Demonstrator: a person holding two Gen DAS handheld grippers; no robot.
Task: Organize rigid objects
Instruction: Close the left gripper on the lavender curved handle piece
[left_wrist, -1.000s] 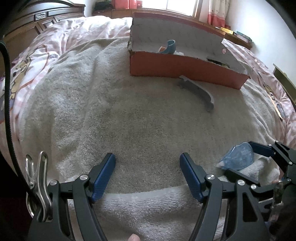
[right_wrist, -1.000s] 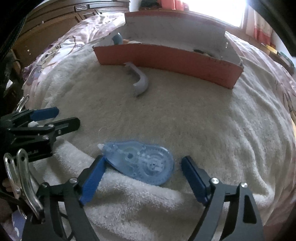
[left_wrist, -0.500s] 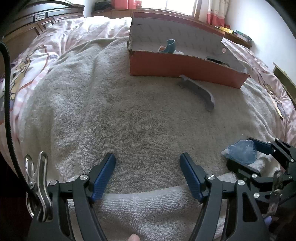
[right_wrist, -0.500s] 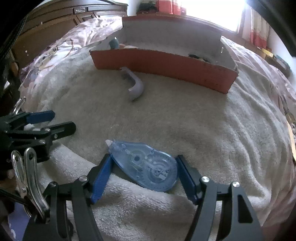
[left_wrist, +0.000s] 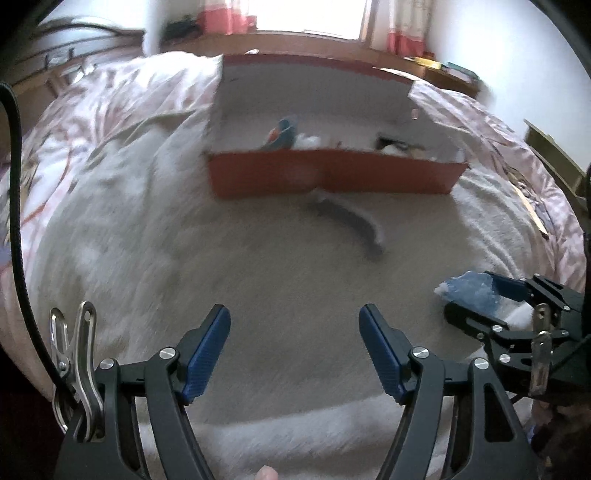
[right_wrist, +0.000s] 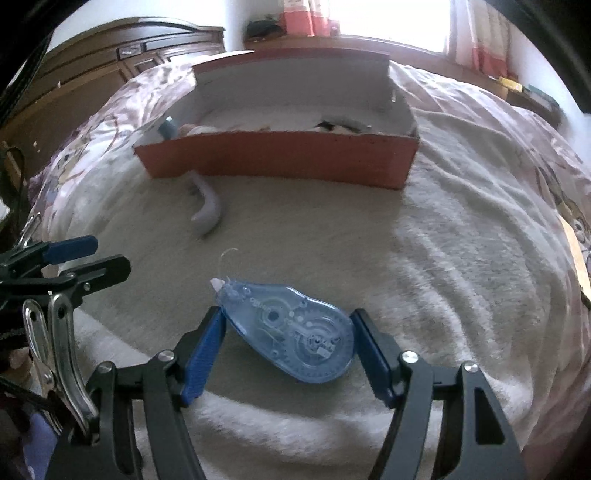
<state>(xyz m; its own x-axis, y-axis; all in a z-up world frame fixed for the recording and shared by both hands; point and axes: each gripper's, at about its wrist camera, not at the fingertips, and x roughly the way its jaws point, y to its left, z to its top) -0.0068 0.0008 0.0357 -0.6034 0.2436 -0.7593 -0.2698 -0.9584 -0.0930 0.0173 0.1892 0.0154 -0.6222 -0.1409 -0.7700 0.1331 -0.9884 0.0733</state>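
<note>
A translucent blue correction-tape dispenser (right_wrist: 295, 339) sits between the blue pads of my right gripper (right_wrist: 289, 312), which is shut on it just over the beige towel (right_wrist: 369, 240). In the left wrist view the same dispenser (left_wrist: 469, 291) shows at the right in the right gripper (left_wrist: 476, 301). My left gripper (left_wrist: 293, 310) is open over bare towel, holding nothing; it appears at the left edge of the right wrist view (right_wrist: 85, 254). A grey curved plastic piece (left_wrist: 354, 225) (right_wrist: 208, 206) lies in front of the orange box (left_wrist: 332, 177) (right_wrist: 277, 155).
The orange box holds a teal item (left_wrist: 284, 133) (right_wrist: 168, 127) and other small things I cannot make out. The towel covers a pink patterned bedspread (left_wrist: 110, 96). A dark wooden cabinet (right_wrist: 92, 62) stands at the back left, a window ledge behind the box.
The right gripper's pads closed onto the blue dispenser, which had lain loose between them. Both grippers moved forward toward the box; the left stayed open.
</note>
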